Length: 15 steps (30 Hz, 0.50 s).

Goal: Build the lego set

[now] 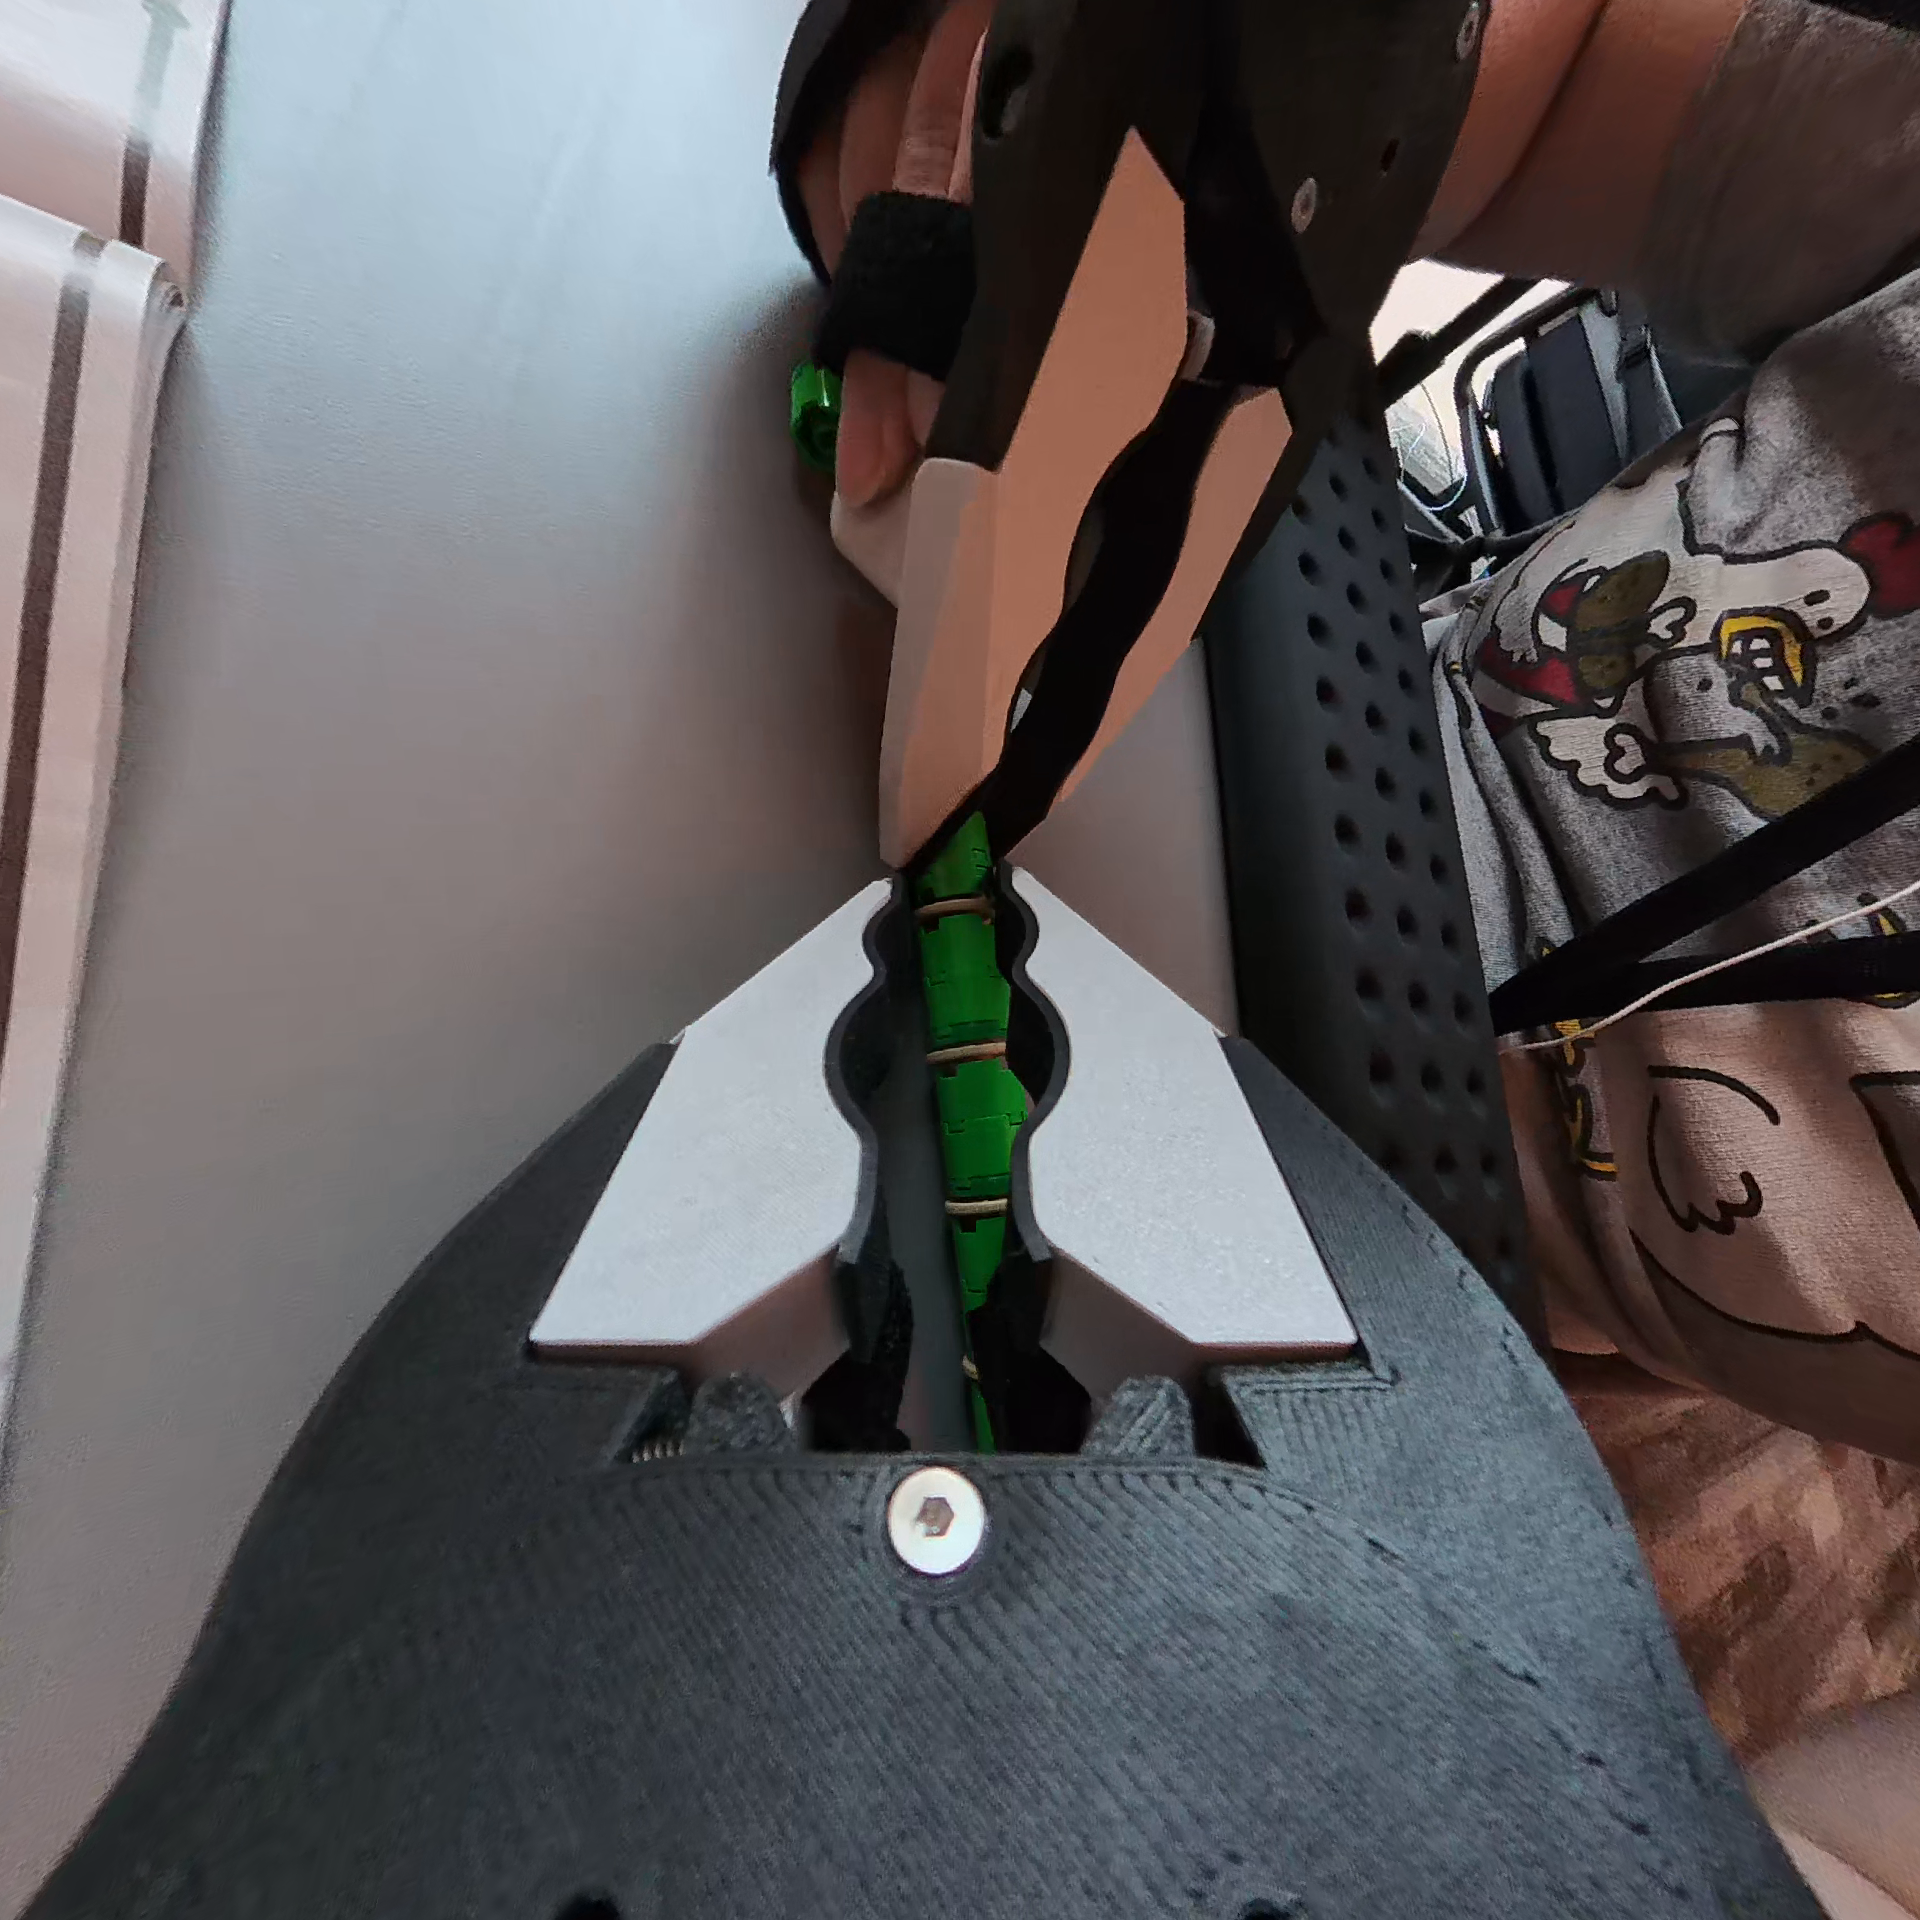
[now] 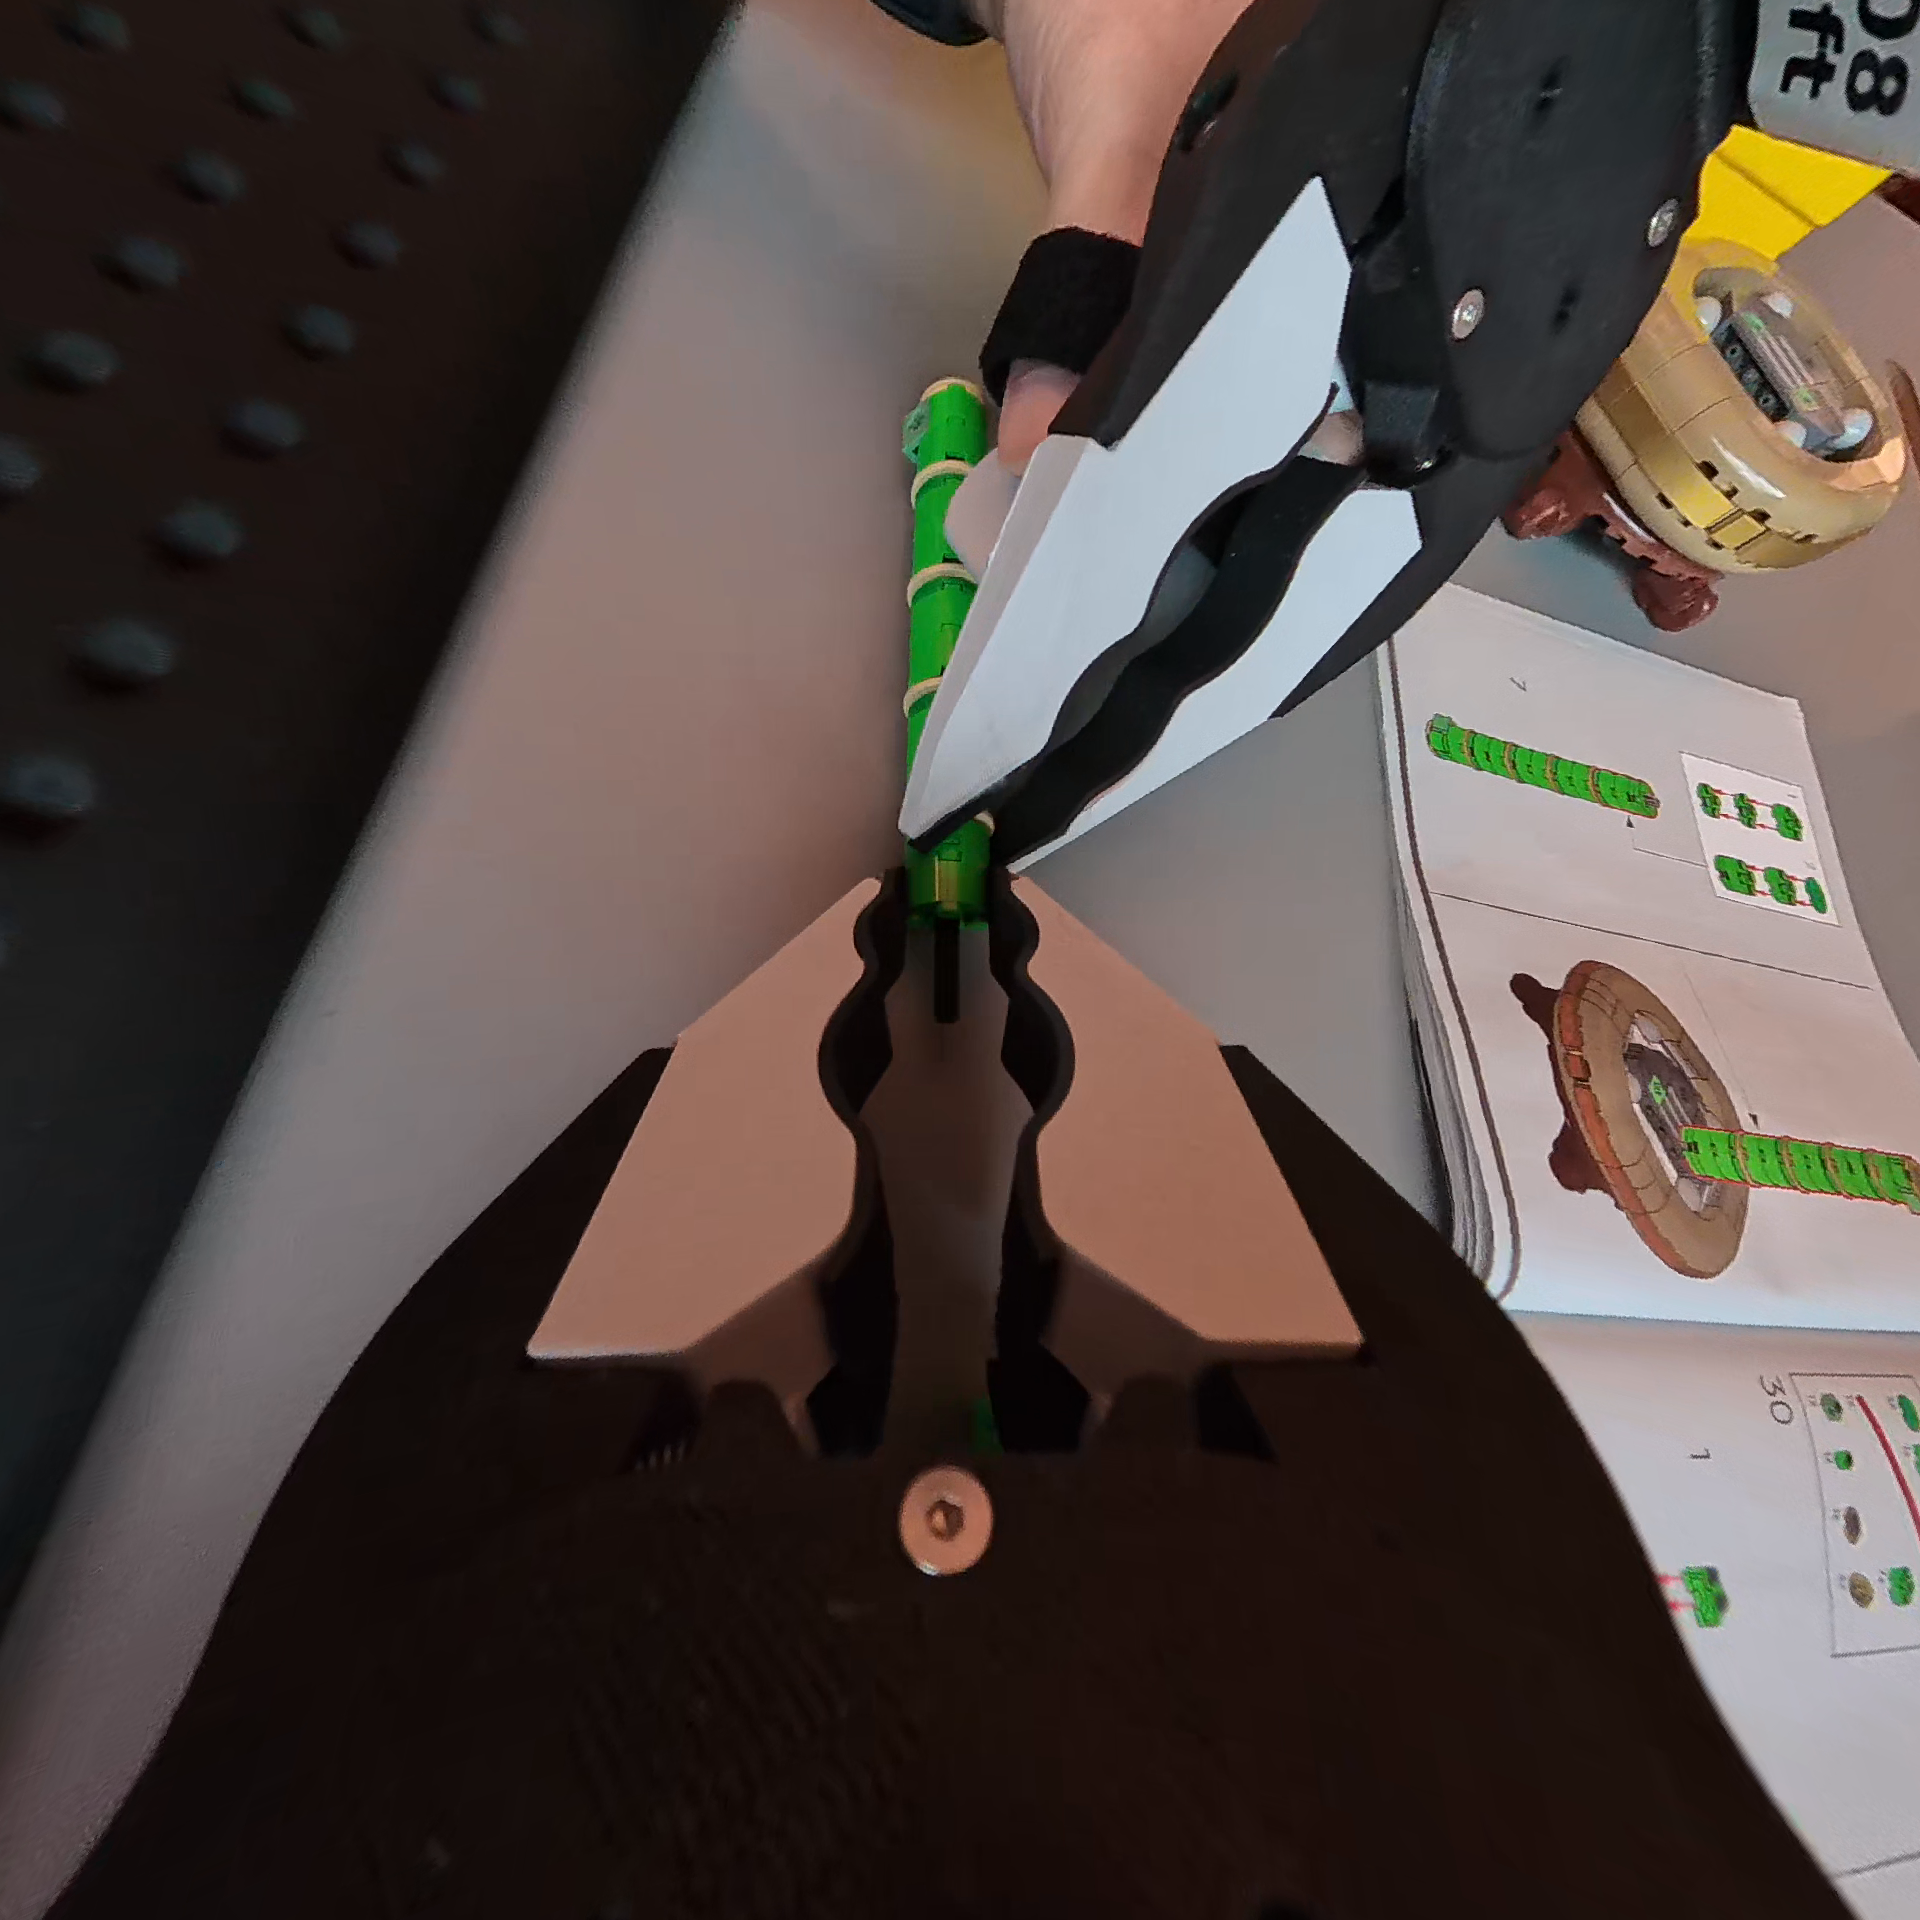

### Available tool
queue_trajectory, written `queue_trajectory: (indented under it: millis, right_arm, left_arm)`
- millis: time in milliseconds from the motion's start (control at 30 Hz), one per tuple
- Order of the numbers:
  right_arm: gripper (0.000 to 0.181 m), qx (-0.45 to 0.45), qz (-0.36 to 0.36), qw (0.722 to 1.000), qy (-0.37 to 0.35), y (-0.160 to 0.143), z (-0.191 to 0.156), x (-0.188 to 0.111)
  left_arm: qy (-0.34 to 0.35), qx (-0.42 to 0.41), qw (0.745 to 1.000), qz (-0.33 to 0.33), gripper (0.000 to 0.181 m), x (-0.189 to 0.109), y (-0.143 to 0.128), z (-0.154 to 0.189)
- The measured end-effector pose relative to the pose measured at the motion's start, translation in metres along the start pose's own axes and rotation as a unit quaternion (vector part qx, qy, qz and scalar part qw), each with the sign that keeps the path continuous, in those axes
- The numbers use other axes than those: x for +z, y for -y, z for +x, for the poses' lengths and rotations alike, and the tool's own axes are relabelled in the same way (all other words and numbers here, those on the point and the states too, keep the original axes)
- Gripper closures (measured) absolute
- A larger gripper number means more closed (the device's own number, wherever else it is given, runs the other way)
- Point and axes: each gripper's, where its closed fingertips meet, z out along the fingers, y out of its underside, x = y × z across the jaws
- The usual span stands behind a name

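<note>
A green lego stalk (image 1: 961,1039) with tan rings runs lengthwise between the fingers of my left gripper (image 1: 951,883), which is shut on it. In the right wrist view the stalk (image 2: 940,582) reaches up toward the person's left hand. My right gripper (image 2: 945,883) is shut on the stalk's near end, where a short black axle tip (image 2: 945,977) sticks out. The two grippers meet tip to tip: the right gripper (image 1: 940,860) comes from above in the left wrist view, and the left gripper (image 2: 961,826) comes from the upper right in the right wrist view. A small green piece (image 1: 816,416) shows by a finger.
An open instruction booklet (image 2: 1621,935) lies on the grey table (image 2: 623,727) at the right. A round gold and brown lego base (image 2: 1745,447) stands behind it. A black perforated panel (image 2: 156,416) runs along the table's edge. The person's grey printed shirt (image 1: 1662,727) is close. Only a small space, under 4 cm, lies between the two pairs of fingers.
</note>
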Motion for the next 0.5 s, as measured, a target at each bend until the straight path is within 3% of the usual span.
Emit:
queue_trajectory:
  millis: [500]
  right_arm:
    - [0.165,-0.015,0.011,1.000,-0.012,-0.0035,-0.0048,-0.0094]
  left_arm:
    - [-0.006,0.008,1.000,0.012,0.166,0.0061,0.0026,0.0040]
